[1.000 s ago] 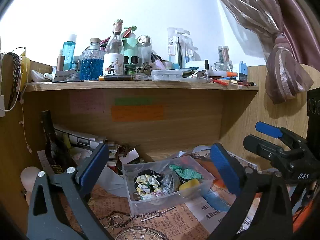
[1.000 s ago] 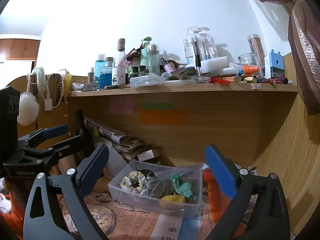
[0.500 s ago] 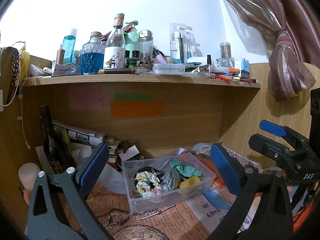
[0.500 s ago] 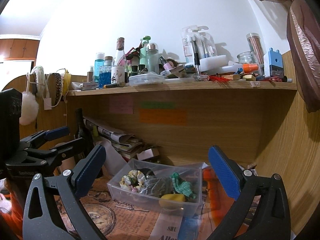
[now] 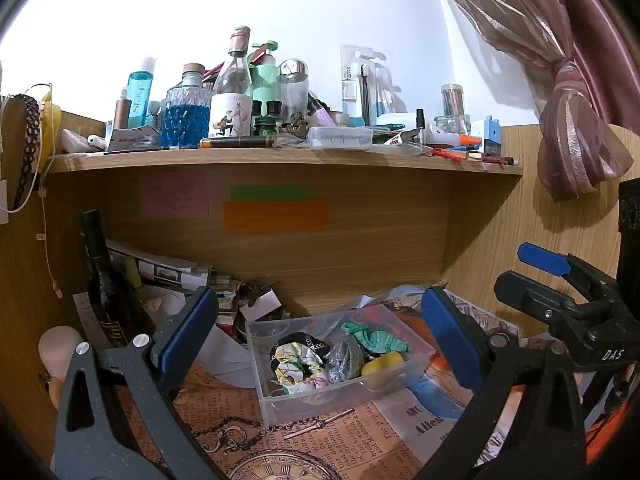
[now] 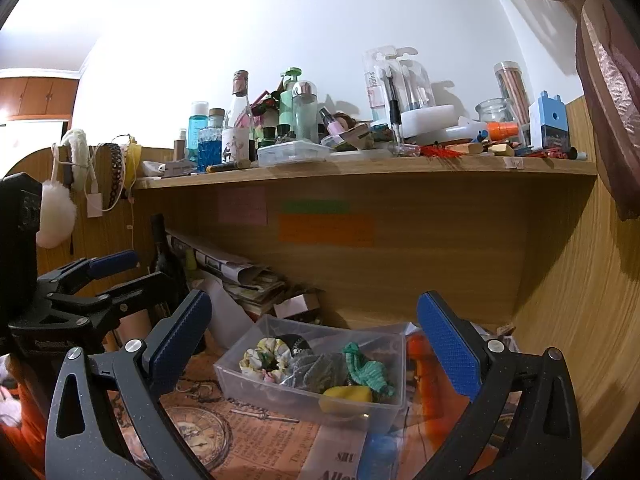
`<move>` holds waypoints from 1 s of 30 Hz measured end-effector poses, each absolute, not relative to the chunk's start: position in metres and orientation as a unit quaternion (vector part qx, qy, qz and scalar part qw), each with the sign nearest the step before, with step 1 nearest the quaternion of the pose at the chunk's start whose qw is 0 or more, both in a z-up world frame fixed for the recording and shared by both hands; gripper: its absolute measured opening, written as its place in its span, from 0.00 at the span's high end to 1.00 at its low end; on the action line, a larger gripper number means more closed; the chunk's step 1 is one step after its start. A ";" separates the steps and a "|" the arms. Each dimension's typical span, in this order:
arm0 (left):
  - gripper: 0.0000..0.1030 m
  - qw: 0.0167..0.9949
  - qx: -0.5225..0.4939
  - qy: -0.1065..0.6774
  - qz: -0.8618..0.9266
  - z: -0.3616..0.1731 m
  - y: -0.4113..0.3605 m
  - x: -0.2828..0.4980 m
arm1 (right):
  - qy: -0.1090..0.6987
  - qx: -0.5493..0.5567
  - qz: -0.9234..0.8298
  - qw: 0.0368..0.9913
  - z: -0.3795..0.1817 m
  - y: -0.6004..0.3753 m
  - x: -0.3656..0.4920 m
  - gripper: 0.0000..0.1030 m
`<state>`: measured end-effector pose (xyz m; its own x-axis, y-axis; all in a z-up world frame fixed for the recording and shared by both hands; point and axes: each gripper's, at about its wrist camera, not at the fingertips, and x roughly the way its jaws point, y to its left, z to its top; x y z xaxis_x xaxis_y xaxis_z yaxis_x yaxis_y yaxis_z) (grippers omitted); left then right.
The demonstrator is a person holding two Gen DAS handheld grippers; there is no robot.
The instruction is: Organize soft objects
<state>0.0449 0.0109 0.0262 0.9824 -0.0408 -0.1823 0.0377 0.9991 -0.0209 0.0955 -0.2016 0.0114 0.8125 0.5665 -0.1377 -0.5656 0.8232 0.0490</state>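
A clear plastic box [image 5: 264, 392] [image 6: 248, 390] stands on the newspaper-covered desk under the shelf. It holds a floral scrunchie [image 5: 300, 366] [image 6: 262, 358], a grey one [image 5: 342, 362] [image 6: 316, 368], a green one [image 5: 378, 338] [image 6: 362, 366] and a yellow soft piece [image 5: 382, 364] [image 6: 346, 394]. My left gripper [image 5: 318, 334] is open and empty, held back from the box. My right gripper [image 6: 310, 336] is open and empty, also back from it. Each gripper shows at the edge of the other's view.
A cluttered wooden shelf [image 5: 280, 158] of bottles and jars runs above. A dark wine bottle [image 5: 106, 284] and stacked papers [image 6: 236, 272] sit at the left. Wooden side walls close in. A pocket watch with chain [image 5: 272, 468] lies in front of the box.
Both grippers have drifted slightly back and up; the box sits a little lower in each view. Both stay open.
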 end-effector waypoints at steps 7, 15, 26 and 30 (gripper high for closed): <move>0.00 0.995 -0.007 0.093 -0.026 0.027 0.011 0.045 | 0.075 0.001 0.293 0.953 0.010 -0.203 0.096 0.00; 0.00 0.995 -0.006 0.092 -0.027 0.027 0.010 0.046 | 0.076 0.003 0.293 0.953 0.009 -0.205 0.096 0.00; 0.00 0.995 -0.001 0.093 -0.031 0.026 0.011 0.047 | 0.080 0.001 0.295 0.952 0.007 -0.203 0.096 0.00; 0.00 0.995 -0.003 0.093 -0.035 0.025 0.012 0.048 | 0.081 0.002 0.296 0.952 0.007 -0.203 0.096 0.00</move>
<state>0.0477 0.0117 0.0247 0.9801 -0.0709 -0.1856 0.0697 0.9975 -0.0130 0.0962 -0.2028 0.0066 0.8117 0.5637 -0.1526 -0.5630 0.8248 0.0524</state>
